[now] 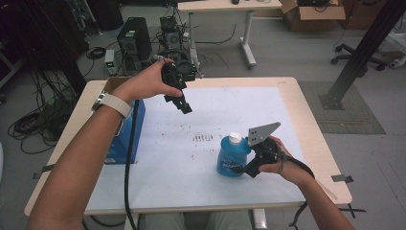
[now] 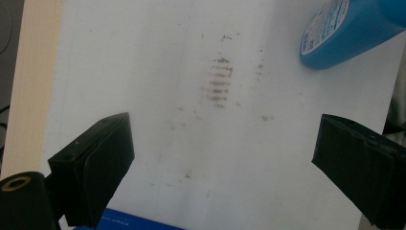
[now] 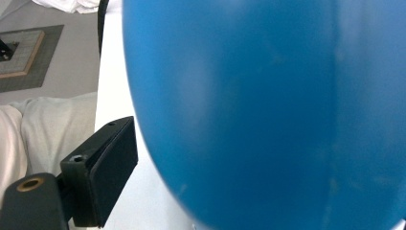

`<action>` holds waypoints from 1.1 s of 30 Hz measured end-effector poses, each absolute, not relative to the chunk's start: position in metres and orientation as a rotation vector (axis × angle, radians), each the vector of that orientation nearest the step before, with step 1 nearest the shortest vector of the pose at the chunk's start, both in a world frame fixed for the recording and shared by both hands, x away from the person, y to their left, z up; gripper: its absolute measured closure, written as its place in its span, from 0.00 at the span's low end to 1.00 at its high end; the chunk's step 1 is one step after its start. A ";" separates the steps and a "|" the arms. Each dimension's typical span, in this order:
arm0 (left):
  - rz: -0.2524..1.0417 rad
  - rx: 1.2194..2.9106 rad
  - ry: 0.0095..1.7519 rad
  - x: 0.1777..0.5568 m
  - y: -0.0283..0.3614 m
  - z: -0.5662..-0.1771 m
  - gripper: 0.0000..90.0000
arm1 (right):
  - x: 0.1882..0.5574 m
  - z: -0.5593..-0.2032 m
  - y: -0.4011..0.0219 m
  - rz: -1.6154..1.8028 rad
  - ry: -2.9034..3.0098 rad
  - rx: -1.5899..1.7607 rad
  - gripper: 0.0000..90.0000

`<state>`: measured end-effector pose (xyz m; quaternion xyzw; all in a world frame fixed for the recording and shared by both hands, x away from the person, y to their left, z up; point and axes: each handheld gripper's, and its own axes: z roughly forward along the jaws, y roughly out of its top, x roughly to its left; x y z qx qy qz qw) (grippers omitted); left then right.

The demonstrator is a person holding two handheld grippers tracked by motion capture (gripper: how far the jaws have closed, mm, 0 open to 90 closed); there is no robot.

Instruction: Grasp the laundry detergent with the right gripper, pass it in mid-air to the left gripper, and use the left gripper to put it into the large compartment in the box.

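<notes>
the blue bottle (image 1: 233, 157) with its white cap (image 1: 234, 138) stands upright on the white mat (image 1: 191, 182), right of centre in the lower half of the high view. the right gripper (image 1: 248, 168) sits low against the bottle's right side, jaws reaching around its lower body. in the right gripper view the bottle (image 3: 268, 110) takes up nearly the whole frame from the centre to the right edge, and the one jaw visible at lower left stands a little clear of the blue wall, so the jaws are around the bottle but not pressing on it on that side; the other jaw is hidden behind the bottle, so a full grip can't be confirmed.

the left gripper (image 1: 184, 105) hangs in the air in the upper middle of the high view, well apart from the bottle, jaws wide open with nothing between them; its own view looks down on the stained mat (image 2: 158, 57) with the bottle (image 2: 354, 33) in the upper right corner.

risks as i judge them: the bottle's wall is rounded and smooth, so a squeeze that lands low or off-centre could let it twist or squirt out sideways. if one jaw touches first, it may push the bottle over, towards the left of the high view. lifting before both pads bite would let it slip.
</notes>
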<state>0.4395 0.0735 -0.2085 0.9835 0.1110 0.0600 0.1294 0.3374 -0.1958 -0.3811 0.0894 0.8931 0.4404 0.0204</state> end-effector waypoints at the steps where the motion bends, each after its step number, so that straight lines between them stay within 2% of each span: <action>1: 0.174 2.859 0.322 0.439 0.073 -0.209 0.08 | 0.337 -0.382 -0.196 1.367 2.769 0.278 0.12; 12: 0.177 2.861 0.319 0.440 0.074 -0.208 0.08 | 0.339 -0.384 -0.195 1.370 2.767 0.274 0.15; 20: 0.174 2.855 0.325 0.441 0.074 -0.210 0.08 | 0.339 -0.385 -0.194 1.369 2.769 0.259 0.21; 24: 0.172 2.855 0.325 0.441 0.075 -0.210 0.08 | 0.339 -0.386 -0.194 1.370 2.770 0.247 0.28; 33: 0.171 2.856 0.325 0.441 0.075 -0.210 0.08 | 0.339 -0.385 -0.194 1.377 2.763 0.248 0.32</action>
